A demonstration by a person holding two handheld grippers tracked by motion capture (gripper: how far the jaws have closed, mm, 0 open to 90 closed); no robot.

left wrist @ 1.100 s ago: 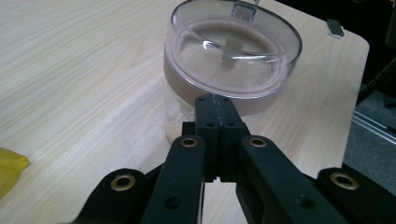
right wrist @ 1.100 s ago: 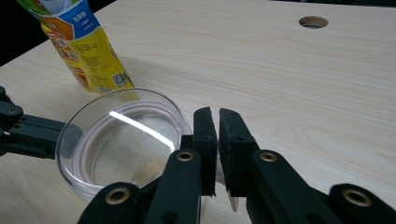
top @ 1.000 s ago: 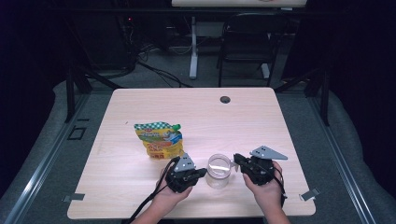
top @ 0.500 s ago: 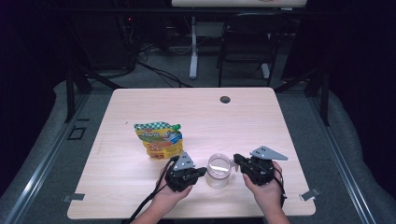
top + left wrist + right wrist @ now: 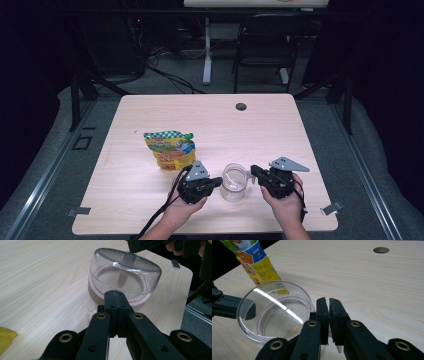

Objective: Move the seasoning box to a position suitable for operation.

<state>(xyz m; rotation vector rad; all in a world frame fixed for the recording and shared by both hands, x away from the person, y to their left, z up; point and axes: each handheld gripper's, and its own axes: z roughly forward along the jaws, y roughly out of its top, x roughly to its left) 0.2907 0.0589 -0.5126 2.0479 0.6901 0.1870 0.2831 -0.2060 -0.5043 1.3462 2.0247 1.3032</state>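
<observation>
Grippers flank a clear cup at the near edge of a pale wooden table, one on each side. On the cup's left, the left gripper points right, and its jaws are pressed together with no gap between them — in the left gripper view the tips sit at the cup's near wall, but whether they pinch the wall cannot be told. On the cup's right, the right gripper points left; in the right gripper view its jaws are nearly closed, a thin slit between them, right at the cup's rim. Whether they grip the rim cannot be told either.

The cup stands upright on the wood, wide-mouthed and see-through, between the two hands. Behind it and to the left lies a yellow pouch with a green checked top, flat on the table, near the left gripper but apart from the cup. Farther back, near the far edge, a small round hole sits in the tabletop.
</observation>
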